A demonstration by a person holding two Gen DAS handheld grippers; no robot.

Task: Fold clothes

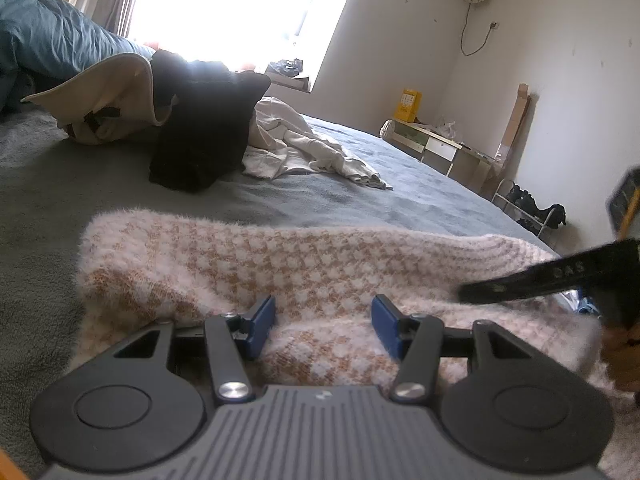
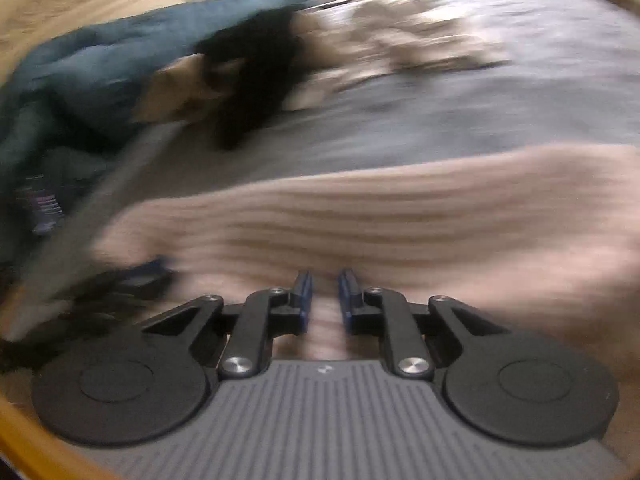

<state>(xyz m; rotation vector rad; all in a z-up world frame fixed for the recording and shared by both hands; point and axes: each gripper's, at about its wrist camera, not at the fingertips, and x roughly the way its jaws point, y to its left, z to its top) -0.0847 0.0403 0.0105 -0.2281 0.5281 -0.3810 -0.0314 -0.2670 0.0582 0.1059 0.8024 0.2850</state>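
A fluffy pink and tan checked sweater lies folded on the grey bed. My left gripper rests low over its near part, open, blue pads wide apart with nothing clamped. At the sweater's right end, the right gripper's dark finger shows blurred. The right wrist view is smeared by motion. There my right gripper has its pads nearly together, with a ridge of the sweater pinched in the narrow gap.
Farther up the bed lie a black garment, a crumpled white garment, a cream garment and a blue duvet. Past the bed's right edge stand a low desk and a shoe rack.
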